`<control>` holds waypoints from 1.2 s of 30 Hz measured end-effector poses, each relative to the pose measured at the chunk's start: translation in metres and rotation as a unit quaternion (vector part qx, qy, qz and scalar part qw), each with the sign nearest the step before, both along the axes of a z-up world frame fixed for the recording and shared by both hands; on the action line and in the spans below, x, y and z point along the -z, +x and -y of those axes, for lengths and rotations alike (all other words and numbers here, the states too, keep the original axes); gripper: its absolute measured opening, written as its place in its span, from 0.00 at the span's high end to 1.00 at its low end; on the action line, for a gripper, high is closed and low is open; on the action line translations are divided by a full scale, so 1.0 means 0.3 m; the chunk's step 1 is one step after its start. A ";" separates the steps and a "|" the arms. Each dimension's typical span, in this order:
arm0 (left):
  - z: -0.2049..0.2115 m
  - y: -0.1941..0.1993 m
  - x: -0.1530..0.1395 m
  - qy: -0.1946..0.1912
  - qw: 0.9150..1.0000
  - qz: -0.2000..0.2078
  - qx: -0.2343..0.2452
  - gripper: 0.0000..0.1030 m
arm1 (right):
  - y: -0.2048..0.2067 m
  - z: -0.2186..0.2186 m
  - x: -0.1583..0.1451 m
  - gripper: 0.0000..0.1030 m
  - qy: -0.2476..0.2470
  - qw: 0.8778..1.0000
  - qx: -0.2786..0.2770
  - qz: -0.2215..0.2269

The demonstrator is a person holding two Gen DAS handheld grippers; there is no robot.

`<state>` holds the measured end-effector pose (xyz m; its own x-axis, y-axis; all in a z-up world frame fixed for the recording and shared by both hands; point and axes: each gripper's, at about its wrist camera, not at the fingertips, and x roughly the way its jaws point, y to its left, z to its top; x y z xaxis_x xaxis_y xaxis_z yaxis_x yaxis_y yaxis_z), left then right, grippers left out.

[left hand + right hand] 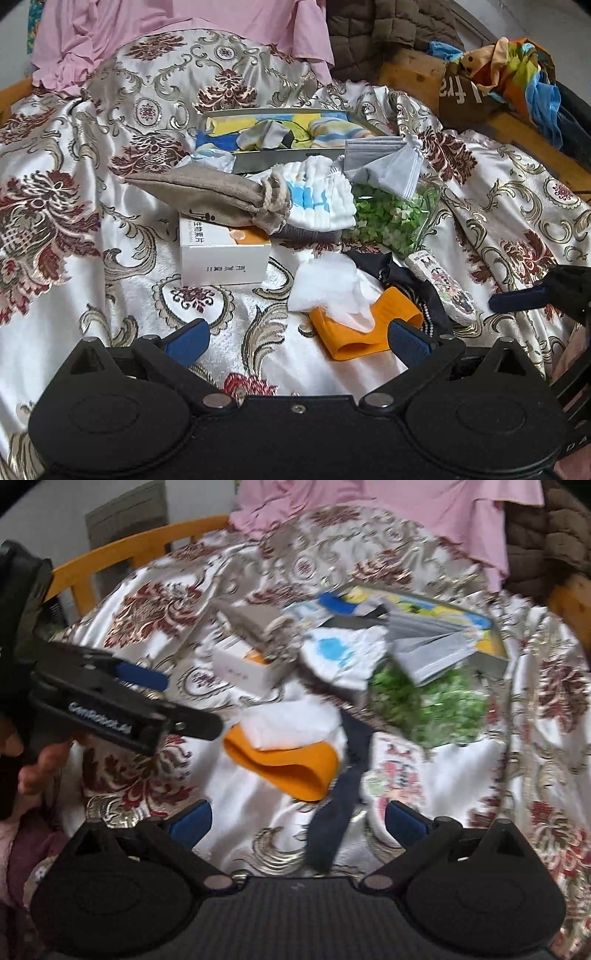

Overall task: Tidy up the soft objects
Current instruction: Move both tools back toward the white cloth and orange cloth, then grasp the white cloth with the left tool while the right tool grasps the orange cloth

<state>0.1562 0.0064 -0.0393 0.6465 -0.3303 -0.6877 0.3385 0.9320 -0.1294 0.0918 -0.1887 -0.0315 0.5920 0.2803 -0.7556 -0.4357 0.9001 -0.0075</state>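
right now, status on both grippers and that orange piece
Left gripper open, right gripper open, both empty. Orange piece on the cloth, white tissue overlapping it.

Orange band (pixel 364 328) flat at frame centre-bottom, white tissue (pixel 328 284) draped over it. Tan drawstring pouch (pixel 207 195) centre-left, tilted on box. White-blue cloth (pixel 317 199) just right of pouch.

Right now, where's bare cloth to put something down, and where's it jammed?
Free: the brocade cloth left of the white box, and the strip between the left gripper and that box. Crowded: the middle, where the pouch, folded cloth, grey masks, green bag and orange band overlap.
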 end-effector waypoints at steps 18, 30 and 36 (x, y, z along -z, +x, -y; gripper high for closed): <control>0.013 0.238 0.067 -0.099 0.992 -0.064 0.041 0.06 | 0.197 0.036 0.048 0.17 0.117 0.993 0.002 -0.027; 0.063 0.333 0.137 -0.122 0.981 -0.126 0.080 0.09 | 0.274 0.030 0.115 0.17 0.114 0.991 0.018 -0.069; 0.076 0.358 0.158 -0.115 0.979 -0.142 0.085 0.10 | 0.284 0.027 0.139 0.18 0.118 0.988 0.022 -0.097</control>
<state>0.2636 -0.0164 -0.0866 0.3615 -0.5837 -0.7271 0.4060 0.8005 -0.4408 0.1770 -0.1968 -0.0731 0.4583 0.4385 -0.7731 -0.3684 0.8853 0.2838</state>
